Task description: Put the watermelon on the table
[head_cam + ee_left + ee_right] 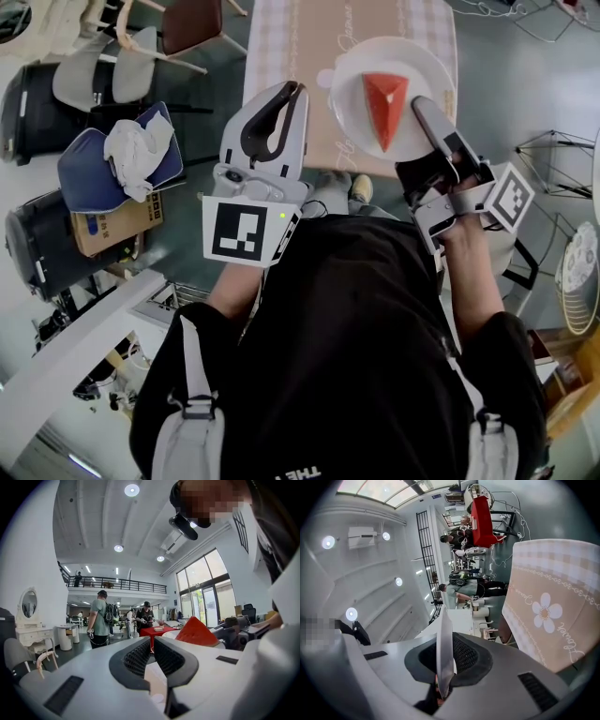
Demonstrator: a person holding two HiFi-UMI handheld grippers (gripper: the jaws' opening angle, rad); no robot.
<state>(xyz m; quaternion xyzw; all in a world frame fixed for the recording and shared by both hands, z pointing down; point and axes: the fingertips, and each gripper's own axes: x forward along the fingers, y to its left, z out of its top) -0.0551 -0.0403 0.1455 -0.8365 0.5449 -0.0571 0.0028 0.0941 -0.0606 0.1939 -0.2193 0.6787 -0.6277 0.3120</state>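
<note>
In the head view, the table (300,47) with its checked cloth runs away toward 12 o'clock. Its near edge crosses just beyond both grippers, and bare floor lies open at 1 to 3 o'clock. A blue-cushioned chair (94,164) and a cardboard box (112,225) crowd 9 o'clock. The right gripper (422,103) is clamped on the near rim of a white plate (352,80) over the table's near right corner. The watermelon (384,105) lies on the plate, a red wedge with its tip toward the person. The left gripper (292,89) sits at the plate's 9 o'clock. In the left gripper view, its jaws are together and empty, and the wedge (199,632) rises at 3 o'clock. In the right gripper view, the jaws pinch the plate (444,644), seen edge-on, with the cloth's edge at 3 o'clock.
</note>
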